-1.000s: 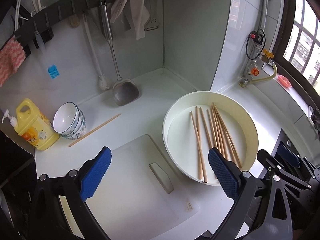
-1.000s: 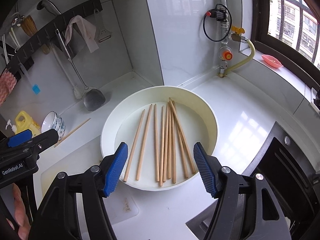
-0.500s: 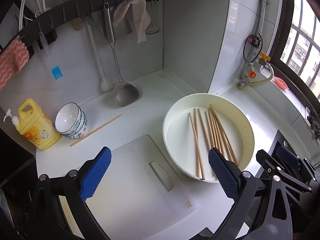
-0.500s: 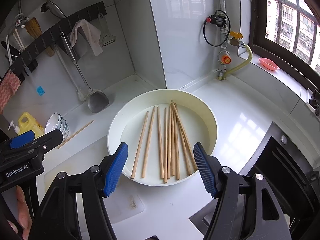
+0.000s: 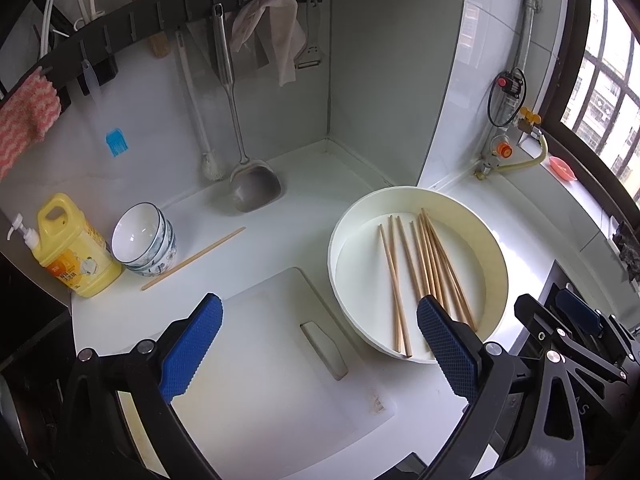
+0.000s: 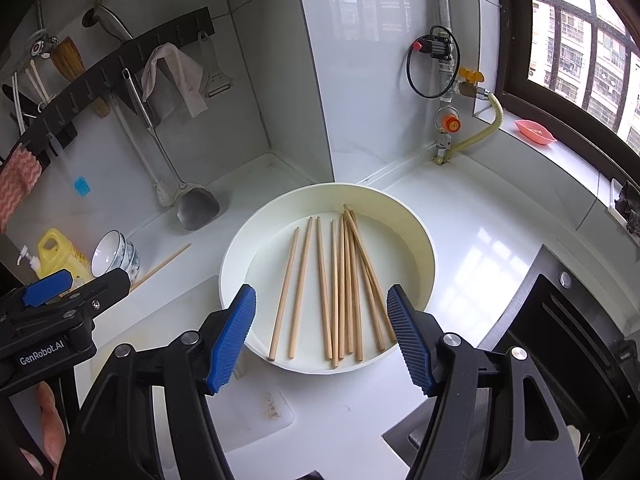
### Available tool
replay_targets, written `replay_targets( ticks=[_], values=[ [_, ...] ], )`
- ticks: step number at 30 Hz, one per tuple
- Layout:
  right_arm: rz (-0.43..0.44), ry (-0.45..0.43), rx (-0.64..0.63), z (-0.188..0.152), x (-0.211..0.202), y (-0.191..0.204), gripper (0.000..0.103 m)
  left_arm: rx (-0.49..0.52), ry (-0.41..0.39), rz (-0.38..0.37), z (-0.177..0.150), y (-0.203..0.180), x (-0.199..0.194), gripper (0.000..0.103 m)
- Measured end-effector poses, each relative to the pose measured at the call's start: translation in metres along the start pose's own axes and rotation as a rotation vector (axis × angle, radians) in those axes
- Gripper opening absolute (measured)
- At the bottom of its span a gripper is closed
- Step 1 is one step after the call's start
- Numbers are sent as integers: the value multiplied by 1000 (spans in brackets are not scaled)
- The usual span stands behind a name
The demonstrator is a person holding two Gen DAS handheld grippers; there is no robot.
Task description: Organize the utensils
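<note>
Jaws apart on both, empty; right gripper (image 6: 322, 334) over chopsticks (image 6: 340, 284) in basin (image 6: 424, 248); next: descend, pinch one.

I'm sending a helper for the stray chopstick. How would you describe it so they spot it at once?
Start at the yellow soap bottle by the wall and the stacked bowls beside it. The stray chopstick lies bare on the white counter just in front of the bowls, alone, unlike the chopsticks in the round white basin.
</note>
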State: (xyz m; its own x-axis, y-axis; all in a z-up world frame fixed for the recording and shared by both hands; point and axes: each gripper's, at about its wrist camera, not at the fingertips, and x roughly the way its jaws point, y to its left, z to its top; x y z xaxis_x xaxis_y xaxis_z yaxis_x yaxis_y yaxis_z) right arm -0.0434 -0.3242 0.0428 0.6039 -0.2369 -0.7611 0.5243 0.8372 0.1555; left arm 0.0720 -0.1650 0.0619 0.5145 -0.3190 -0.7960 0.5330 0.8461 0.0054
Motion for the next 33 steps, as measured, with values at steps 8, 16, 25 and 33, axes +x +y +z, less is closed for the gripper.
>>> replay_targets(
  ticks=[8, 16, 25, 33],
  values=[
    [-9, 4, 3, 1, 1, 1, 65, -5, 4, 3, 0, 2, 0, 96],
    [-7, 3, 4, 2, 1, 0, 65, -5, 6, 4, 0, 3, 0, 96],
    [-2, -3, 1, 3, -2, 0, 65, -9, 9, 13, -1, 5, 0, 96],
    [3, -17, -2, 6, -9, 1, 65, -10, 9, 15, -1, 5, -1, 96]
  ],
)
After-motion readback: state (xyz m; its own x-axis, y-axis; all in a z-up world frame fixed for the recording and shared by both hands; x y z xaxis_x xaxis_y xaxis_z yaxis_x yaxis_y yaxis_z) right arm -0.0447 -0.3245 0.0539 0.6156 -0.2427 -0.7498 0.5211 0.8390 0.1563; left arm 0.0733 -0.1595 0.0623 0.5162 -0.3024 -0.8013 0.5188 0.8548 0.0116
